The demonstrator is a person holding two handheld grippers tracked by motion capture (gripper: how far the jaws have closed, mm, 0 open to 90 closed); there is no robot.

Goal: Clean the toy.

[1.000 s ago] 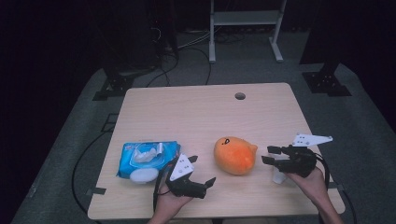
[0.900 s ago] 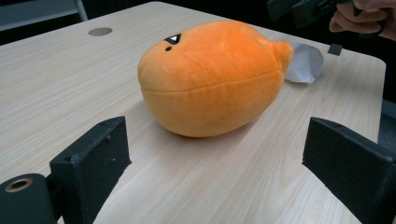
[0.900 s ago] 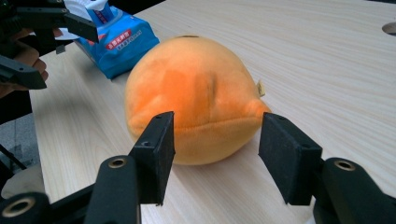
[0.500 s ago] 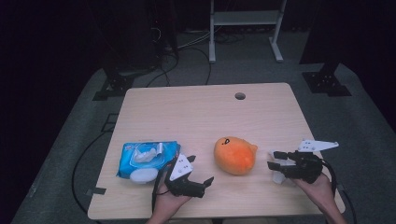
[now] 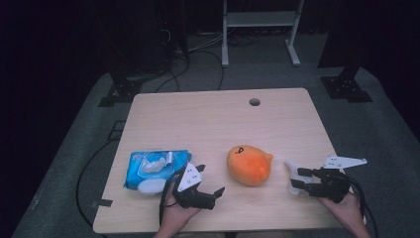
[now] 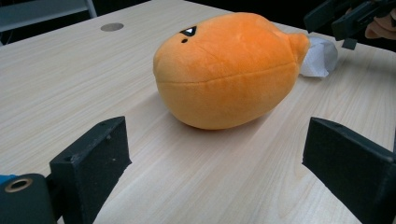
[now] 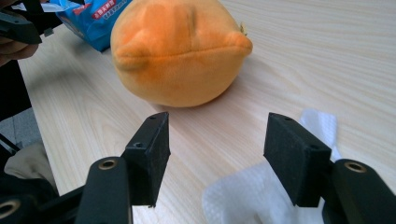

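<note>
Below right hand-held gripper [image 7: 215, 161], white wipe [image 7: 261, 196] on tabletop [image 5: 198, 119], partly between jaws; jaws just opening, gripping nothing. Orange plush [image 7: 180, 49] ahead.

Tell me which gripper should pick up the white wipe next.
Right. The right gripper hovers open directly over the white wipe, its jaws just opening. The left gripper sits across the orange plush, beside the blue wipes pack.

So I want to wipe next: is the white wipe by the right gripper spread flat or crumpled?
Crumpled: the white wipe lies bunched and creased on the table under the right gripper.
</note>
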